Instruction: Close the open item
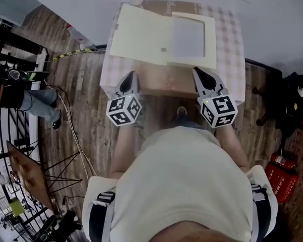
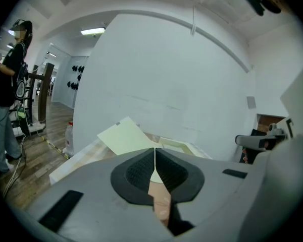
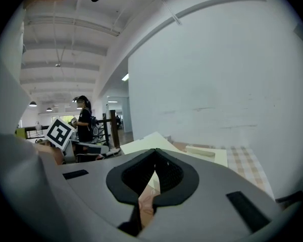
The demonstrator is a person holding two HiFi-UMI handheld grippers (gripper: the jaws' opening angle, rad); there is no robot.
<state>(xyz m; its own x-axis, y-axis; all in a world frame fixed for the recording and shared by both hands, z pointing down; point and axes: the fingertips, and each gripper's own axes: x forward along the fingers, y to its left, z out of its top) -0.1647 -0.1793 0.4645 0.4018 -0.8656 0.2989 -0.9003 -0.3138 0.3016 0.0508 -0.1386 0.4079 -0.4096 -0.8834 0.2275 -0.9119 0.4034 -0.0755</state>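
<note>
A flat cream box [image 1: 189, 37] lies open on the checked tablecloth [image 1: 230, 44]. Its lid [image 1: 141, 34] is folded out flat to the left. My left gripper [image 1: 131, 76] hovers at the table's near edge, just short of the lid's front left corner, jaws shut and empty. My right gripper [image 1: 198, 72] is level with it at the box's front edge, also shut with nothing in it. In the left gripper view the closed left gripper [image 2: 155, 150] points at the lid [image 2: 123, 137]. In the right gripper view the right gripper [image 3: 155, 153] faces the box [image 3: 207, 153].
A white wall rises right behind the table. A person [image 1: 20, 97] stands on the wooden floor far left, beside cables and a wooden board [image 1: 25, 173]. A red fire extinguisher [image 1: 280, 173] lies at the right. My own body fills the lower head view.
</note>
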